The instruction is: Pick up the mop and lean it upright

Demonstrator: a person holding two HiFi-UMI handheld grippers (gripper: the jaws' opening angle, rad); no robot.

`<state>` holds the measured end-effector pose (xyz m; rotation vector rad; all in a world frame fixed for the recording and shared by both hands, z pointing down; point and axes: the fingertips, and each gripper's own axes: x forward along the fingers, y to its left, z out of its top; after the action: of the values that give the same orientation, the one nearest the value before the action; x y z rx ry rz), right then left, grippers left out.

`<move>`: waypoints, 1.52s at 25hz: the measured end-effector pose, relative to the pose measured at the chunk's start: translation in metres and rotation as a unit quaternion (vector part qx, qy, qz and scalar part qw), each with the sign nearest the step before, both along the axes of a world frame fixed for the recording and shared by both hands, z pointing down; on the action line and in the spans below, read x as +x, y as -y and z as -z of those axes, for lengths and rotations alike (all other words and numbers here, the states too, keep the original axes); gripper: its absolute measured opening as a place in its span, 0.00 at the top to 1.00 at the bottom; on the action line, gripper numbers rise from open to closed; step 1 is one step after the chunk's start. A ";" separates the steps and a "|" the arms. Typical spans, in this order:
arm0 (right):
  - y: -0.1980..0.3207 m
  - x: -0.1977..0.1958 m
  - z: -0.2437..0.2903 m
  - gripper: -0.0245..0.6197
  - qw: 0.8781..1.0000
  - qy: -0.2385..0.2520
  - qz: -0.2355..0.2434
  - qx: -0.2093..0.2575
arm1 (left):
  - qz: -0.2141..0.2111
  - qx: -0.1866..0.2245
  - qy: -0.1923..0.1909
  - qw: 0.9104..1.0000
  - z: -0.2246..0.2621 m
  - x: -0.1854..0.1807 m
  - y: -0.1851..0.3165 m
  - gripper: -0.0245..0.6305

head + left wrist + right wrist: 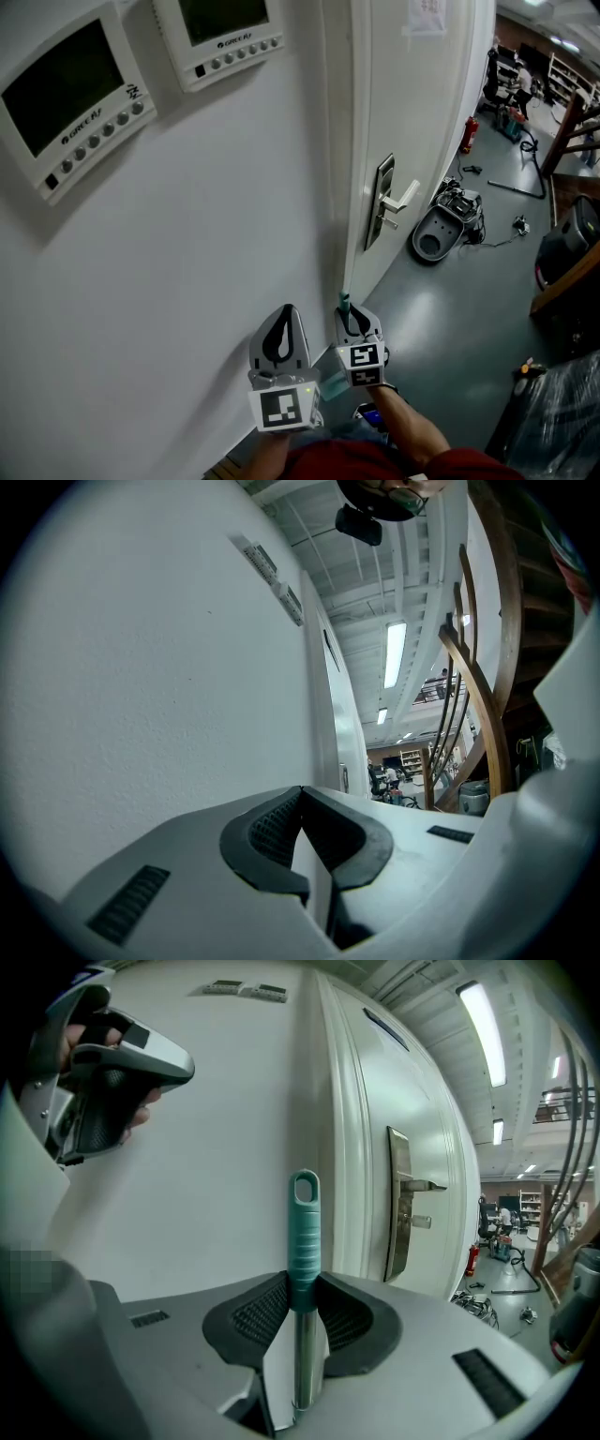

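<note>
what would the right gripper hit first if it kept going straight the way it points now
Probably the white wall just left of the door frame; the right gripper, shut on the mop handle, points at that spot. Depth is unclear, so the frame's edge could come first.

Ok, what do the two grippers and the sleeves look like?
Both alike: the left gripper and right gripper have pale grey shells, black ribbed pads and a white cube with black square markers. The sleeves are red.
</note>
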<state>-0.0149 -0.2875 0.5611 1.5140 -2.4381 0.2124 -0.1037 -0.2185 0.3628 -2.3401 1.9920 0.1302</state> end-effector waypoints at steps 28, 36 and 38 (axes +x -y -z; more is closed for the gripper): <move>0.061 -0.022 -0.016 0.79 0.999 -0.021 -0.024 0.000 | 0.010 -0.005 0.007 1.000 -0.002 -0.011 -0.004 0.94; 0.055 -0.024 -0.017 0.72 1.000 -0.005 -0.023 -0.017 | 0.012 -0.006 0.009 1.000 -0.004 -0.012 -0.004 0.94; 0.054 -0.023 -0.017 0.72 1.000 -0.004 -0.025 -0.015 | 0.012 -0.008 0.009 1.000 -0.005 -0.012 -0.004 0.94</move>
<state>-0.0378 -0.3420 0.5783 1.5606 -2.3811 0.2509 -0.1157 -0.2146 0.3673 -2.3160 2.0194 0.0919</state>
